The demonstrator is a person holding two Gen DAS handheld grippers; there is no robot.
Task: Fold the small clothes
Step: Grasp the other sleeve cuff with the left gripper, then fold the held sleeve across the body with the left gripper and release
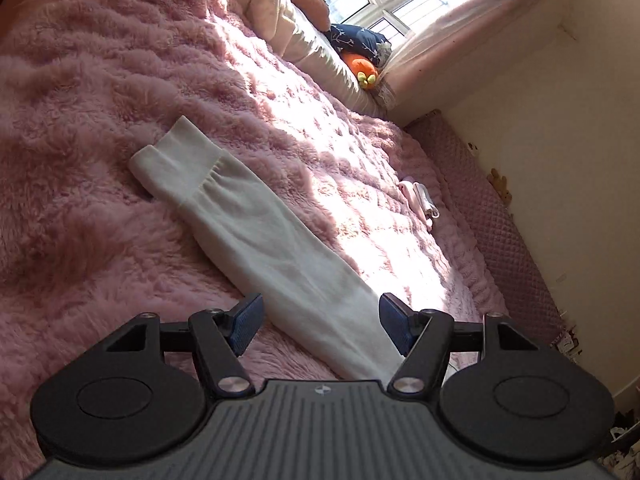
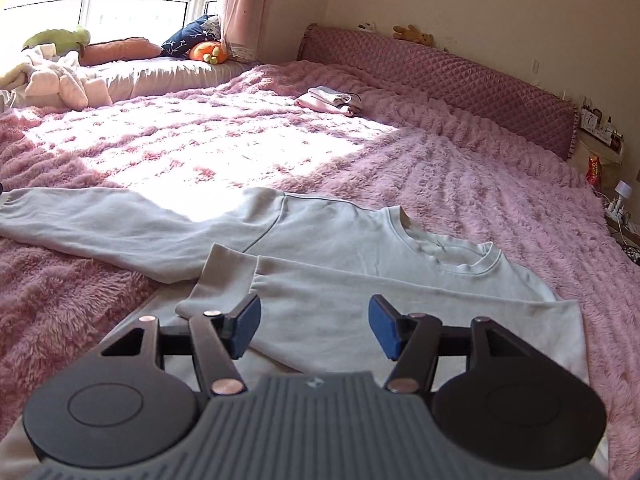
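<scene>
A pale grey sweatshirt point(image 2: 340, 248) lies flat on the pink fluffy bedspread point(image 2: 240, 136). One sleeve is folded across its body, with the cuff point(image 2: 224, 276) near my right gripper. The other sleeve point(image 2: 100, 224) stretches out to the left. In the left wrist view that sleeve point(image 1: 260, 232) runs diagonally, its ribbed cuff point(image 1: 172, 160) far from me. My left gripper point(image 1: 320, 320) is open and empty, low over the sleeve's near end. My right gripper point(image 2: 314, 326) is open and empty above the folded sleeve.
A small stack of folded clothes point(image 2: 330, 100) lies far on the bed, also in the left wrist view point(image 1: 420, 200). A quilted pink headboard point(image 2: 460, 80) runs along the wall. Pillows, a bundled blanket point(image 2: 52, 76) and an orange plush point(image 2: 208, 52) lie by the window.
</scene>
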